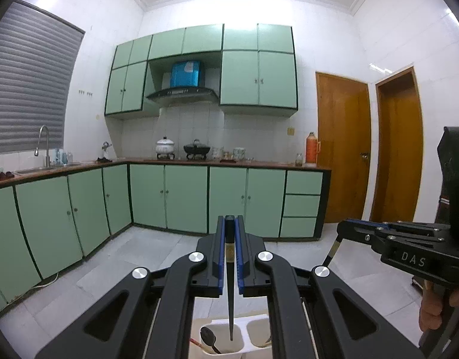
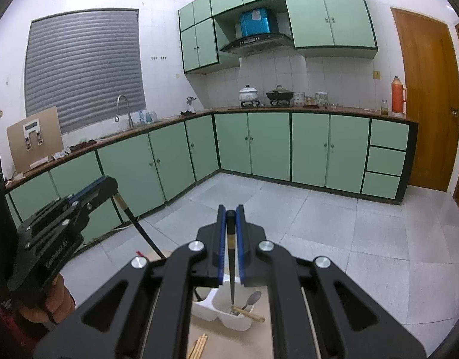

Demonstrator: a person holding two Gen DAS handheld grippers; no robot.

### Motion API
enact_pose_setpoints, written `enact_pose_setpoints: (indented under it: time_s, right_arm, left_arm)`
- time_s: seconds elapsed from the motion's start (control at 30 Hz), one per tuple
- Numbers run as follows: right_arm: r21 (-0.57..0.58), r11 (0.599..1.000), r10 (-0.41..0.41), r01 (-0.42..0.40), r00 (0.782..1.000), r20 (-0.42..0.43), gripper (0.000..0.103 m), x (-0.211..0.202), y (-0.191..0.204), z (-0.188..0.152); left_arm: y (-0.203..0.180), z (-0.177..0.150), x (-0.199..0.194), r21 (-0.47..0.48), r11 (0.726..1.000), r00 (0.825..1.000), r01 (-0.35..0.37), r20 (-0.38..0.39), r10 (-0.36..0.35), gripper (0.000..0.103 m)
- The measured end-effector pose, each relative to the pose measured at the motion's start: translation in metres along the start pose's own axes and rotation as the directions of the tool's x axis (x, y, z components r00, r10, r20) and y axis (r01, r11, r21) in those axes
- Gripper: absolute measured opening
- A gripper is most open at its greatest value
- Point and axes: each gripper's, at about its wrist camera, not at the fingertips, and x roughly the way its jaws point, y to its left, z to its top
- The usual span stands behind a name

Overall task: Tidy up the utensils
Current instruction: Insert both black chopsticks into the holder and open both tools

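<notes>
My left gripper (image 1: 229, 254) pinches a black chopstick (image 1: 230, 284), tip down over a white holder (image 1: 239, 345) containing a spoon (image 1: 207, 337); my right gripper (image 1: 349, 227) grips another chopstick (image 1: 331, 252).

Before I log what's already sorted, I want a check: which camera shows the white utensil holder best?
The right wrist view: the white utensil holder shows its compartments there, with a spoon in one, below the right gripper and its chopstick. The left wrist view shows the holder only partly, between the left gripper arms.
</notes>
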Motion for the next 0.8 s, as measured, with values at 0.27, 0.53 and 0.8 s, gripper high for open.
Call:
enact_pose_setpoints:
  time_s: [0.27, 0.53, 0.8]
  right_arm:
    - [0.022, 1.000, 0.008, -0.007, 0.997, -0.074, 0.006, 0.042, -0.006, -0.029]
    - [0.035, 0.999, 0.029, -0.023, 0.987, -0.158, 0.008, 0.064, 0.002, -0.056]
    - [0.024, 0.999, -0.045, 0.048, 0.993, -0.112, 0.032, 0.042, 0.004, -0.068]
  left_arm:
    - [0.011, -0.047, 0.054, -0.004, 1.000, 0.991, -0.022, -0.129, 0.021, 0.006]
    - [0.020, -0.079, 0.078, -0.007, 0.999, 0.971, -0.034, -0.236, 0.031, 0.007]
    - [0.030, -0.078, 0.058, -0.011, 0.999, 0.972, -0.044, -0.234, 0.040, 0.026]
